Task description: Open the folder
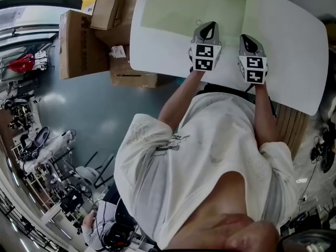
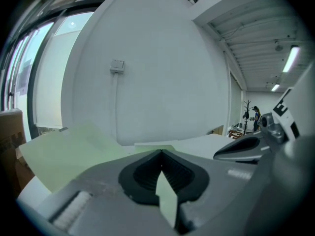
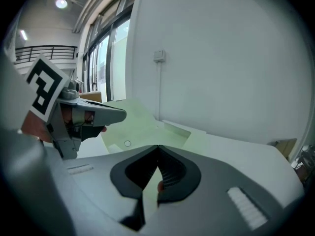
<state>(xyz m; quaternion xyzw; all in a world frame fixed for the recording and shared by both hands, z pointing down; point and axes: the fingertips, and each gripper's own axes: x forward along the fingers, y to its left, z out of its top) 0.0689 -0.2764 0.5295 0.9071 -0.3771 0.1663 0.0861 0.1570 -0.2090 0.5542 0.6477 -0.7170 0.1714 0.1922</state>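
A pale green folder [image 1: 191,7] lies on the white table [image 1: 294,46]. My left gripper [image 1: 209,25] is at the folder's near edge. In the left gripper view its jaws [image 2: 161,154] are shut on a thin strip of the green folder [image 2: 69,146], lifted off the table. My right gripper [image 1: 247,37] is beside it at the folder's near right corner. In the right gripper view its jaws [image 3: 157,149] are also shut, with a pale green sheet edge between the pads. The rest of the folder [image 3: 142,127] spreads ahead, with a small round hole in it.
Cardboard boxes [image 1: 84,41] stand on the floor off the table's left side. A white wall with a small switch box [image 2: 117,66] rises behind the table. The person's torso and arms fill the lower head view.
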